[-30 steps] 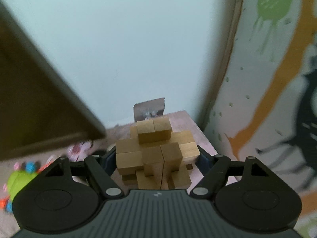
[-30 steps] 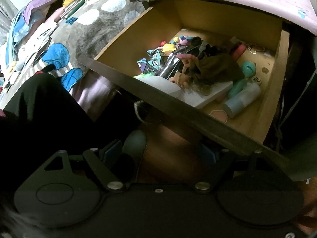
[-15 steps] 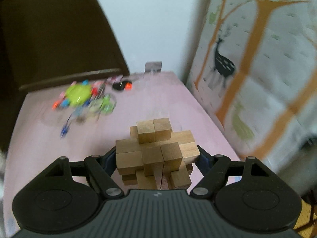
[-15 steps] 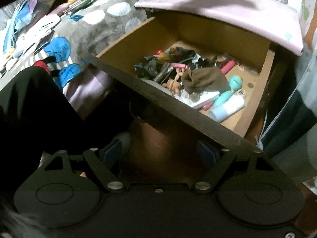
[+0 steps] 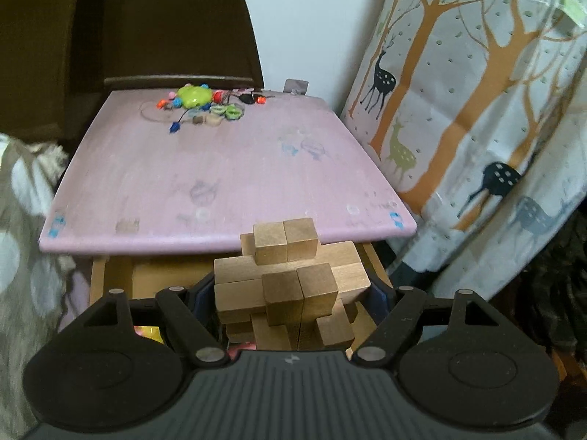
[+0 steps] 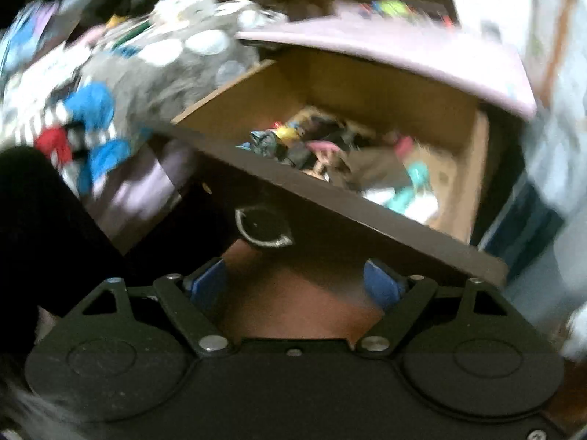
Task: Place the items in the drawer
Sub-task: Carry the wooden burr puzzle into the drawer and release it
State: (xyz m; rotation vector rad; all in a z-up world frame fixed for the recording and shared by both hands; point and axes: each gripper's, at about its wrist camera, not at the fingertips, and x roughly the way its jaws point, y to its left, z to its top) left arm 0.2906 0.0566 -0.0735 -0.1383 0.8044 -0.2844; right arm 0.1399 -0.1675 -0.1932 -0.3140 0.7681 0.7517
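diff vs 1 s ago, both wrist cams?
The left tongs swung round from wall to face the pink tabletop, now above the open drawer. The right tongs drew back slightly from the drawer front. Unchanged: the wooden block puzzle gripped left; right tongs open, empty.

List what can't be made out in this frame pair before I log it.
- Drawer contents: right wrist view is motion-blurred; the items inside are only coloured smears.
- Drawer interior in left wrist view: mostly hidden behind the wooden block puzzle held in the left gripper and under the pink tabletop.
- Small toys at the tabletop's far edge: too small to identify.
- Right gripper: jaws apart, nothing between them.
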